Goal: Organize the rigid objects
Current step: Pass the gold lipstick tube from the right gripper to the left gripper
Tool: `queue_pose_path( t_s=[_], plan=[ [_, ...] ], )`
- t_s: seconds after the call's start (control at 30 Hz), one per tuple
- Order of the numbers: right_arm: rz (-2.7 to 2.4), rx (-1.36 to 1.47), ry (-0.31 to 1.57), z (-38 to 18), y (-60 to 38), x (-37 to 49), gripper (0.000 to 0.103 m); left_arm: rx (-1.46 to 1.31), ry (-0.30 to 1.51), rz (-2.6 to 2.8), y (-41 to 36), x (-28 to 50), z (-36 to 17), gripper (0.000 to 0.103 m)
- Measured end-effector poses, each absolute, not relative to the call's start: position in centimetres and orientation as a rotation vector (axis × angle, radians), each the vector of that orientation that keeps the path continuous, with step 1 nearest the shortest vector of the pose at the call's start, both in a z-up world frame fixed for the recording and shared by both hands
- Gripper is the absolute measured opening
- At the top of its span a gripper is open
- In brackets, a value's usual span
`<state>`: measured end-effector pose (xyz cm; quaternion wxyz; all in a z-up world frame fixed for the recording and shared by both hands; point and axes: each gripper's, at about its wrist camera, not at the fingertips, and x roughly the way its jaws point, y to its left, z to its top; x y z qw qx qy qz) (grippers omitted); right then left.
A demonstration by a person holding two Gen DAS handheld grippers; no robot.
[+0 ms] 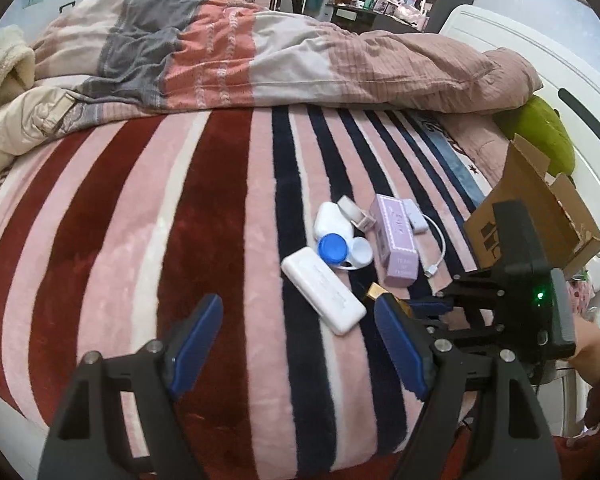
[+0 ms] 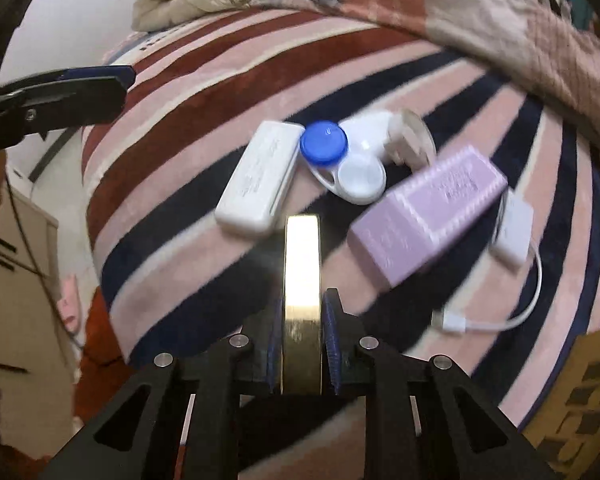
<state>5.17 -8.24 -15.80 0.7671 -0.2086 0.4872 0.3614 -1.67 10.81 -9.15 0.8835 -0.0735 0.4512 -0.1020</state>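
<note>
In the right wrist view my right gripper [image 2: 304,312] is shut on a thin gold-coloured box [image 2: 302,264], held edge-on just above the striped blanket [image 2: 180,128]. Beyond it lie a white oblong case [image 2: 256,184], a contact lens case with one blue cap [image 2: 340,164], a white bottle [image 2: 370,128] and a lilac box [image 2: 428,216]. A white adapter with a cable [image 2: 512,236] lies to their right. In the left wrist view my left gripper [image 1: 298,306] hangs open and empty over the blanket, just short of the white oblong case [image 1: 322,294]. The right gripper [image 1: 428,306] sits at its right with the gold box's tip [image 1: 378,292] showing.
An open cardboard box [image 1: 540,216] stands at the bed's right edge, beside a green plush [image 1: 548,140]. A rumpled duvet [image 1: 300,60] covers the far half of the bed. A person's hand [image 1: 596,348] holds the right gripper. To the left of the objects the blanket [image 1: 140,240] is bare.
</note>
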Motion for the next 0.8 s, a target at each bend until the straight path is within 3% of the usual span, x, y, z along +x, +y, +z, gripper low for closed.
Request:
queue_pose_path(
  t_s=[0.17,0.3,0.4,0.47,0.8],
  plan=[
    [0.805,-0.449,0.962,-13.6,-8.2,3.1,0.013,-0.196,0.921,-0.317,9.5,-1.6,-8.0,0.076],
    [0.888,-0.397,0.866,-8.7,-8.5,1.4,0.013,-0.214,0.875,-0.423,7.4,-1.3,-5.4,0.075],
    [0.933,-0.351,0.78,-4.6,-10.0,0.2,0.013,-0.229,0.83,-0.509,5.5,-0.7,-2.7,0.06],
    [0.941,-0.329,0.732,-2.9,-11.4,0.0,0.013,-0.221,0.82,-0.569,3.9,-0.2,-1.2,0.034],
    [0.811,-0.176,0.639,1.4,-22.2,1.9,0.013,-0.051,0.82,-0.76,-8.8,5.1,3.0,0.026]
  ],
)
